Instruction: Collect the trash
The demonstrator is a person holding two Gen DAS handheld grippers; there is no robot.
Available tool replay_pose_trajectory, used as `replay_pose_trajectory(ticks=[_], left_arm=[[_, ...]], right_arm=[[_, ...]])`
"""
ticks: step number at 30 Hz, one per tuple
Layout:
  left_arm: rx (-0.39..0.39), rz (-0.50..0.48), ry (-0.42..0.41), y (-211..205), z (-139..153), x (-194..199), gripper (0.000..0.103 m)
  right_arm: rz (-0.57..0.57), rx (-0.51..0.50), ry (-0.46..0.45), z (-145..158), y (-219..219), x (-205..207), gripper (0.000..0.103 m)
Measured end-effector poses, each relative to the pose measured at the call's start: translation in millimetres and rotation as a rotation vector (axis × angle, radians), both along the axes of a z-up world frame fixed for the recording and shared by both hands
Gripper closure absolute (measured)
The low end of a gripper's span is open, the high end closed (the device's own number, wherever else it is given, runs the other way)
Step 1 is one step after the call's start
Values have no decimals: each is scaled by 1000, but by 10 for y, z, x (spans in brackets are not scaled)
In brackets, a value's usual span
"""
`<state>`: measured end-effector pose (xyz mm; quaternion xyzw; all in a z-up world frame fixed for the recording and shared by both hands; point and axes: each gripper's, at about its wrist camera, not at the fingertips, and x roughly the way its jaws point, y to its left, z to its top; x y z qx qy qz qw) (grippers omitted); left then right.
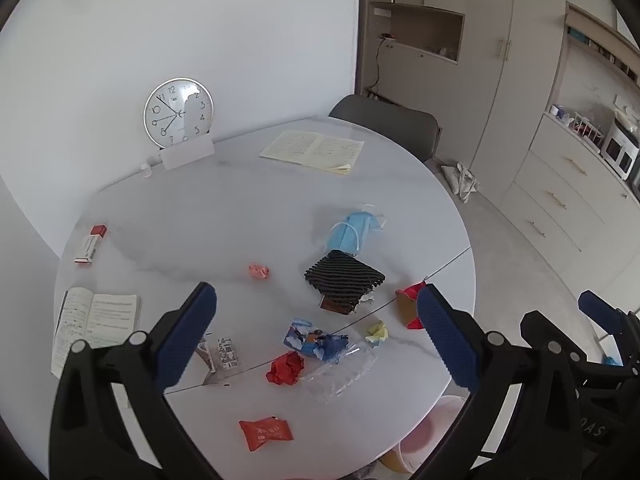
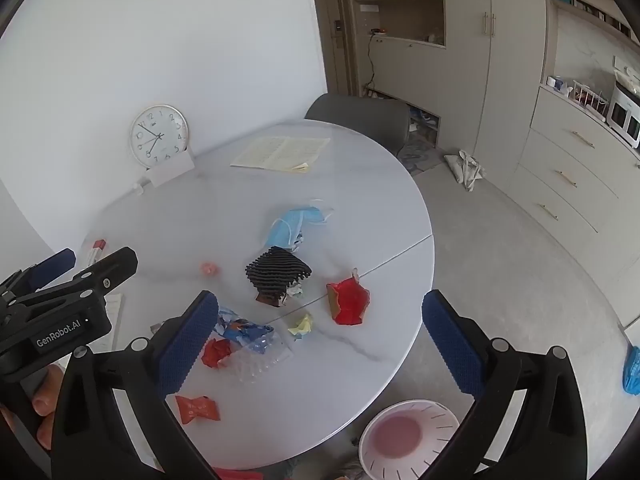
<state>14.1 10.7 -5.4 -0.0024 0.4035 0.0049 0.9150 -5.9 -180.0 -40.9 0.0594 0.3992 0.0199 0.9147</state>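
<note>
we hold our left gripper (image 1: 316, 332) and right gripper (image 2: 320, 336) above the round white table (image 2: 360, 360), both with jaws spread wide and nothing between them. the trash lies scattered near the table's front edge: a crumpled red paper (image 1: 285, 368), a red wrapper (image 1: 266, 434), a clear plastic bag (image 1: 340, 372), a blue face mask (image 1: 352, 230). a white bin (image 2: 408, 436) stands on the floor just beside the table.

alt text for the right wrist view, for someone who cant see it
The open right tool hangs empty above a round white marble table strewn with trash: a blue face mask, a torn red paper cup, a crumpled red paper ball and a red snack wrapper. A white slotted bin stands on the floor below the table's edge.
</note>
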Motion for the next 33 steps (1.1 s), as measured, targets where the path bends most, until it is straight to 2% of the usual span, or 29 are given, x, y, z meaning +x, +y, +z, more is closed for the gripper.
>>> replay_pose_trajectory(ticks=[33], left_arm=[[6,16,15,122,-1,71,7]], right_arm=[[-1,-6,15,-46,-22,66,2]])
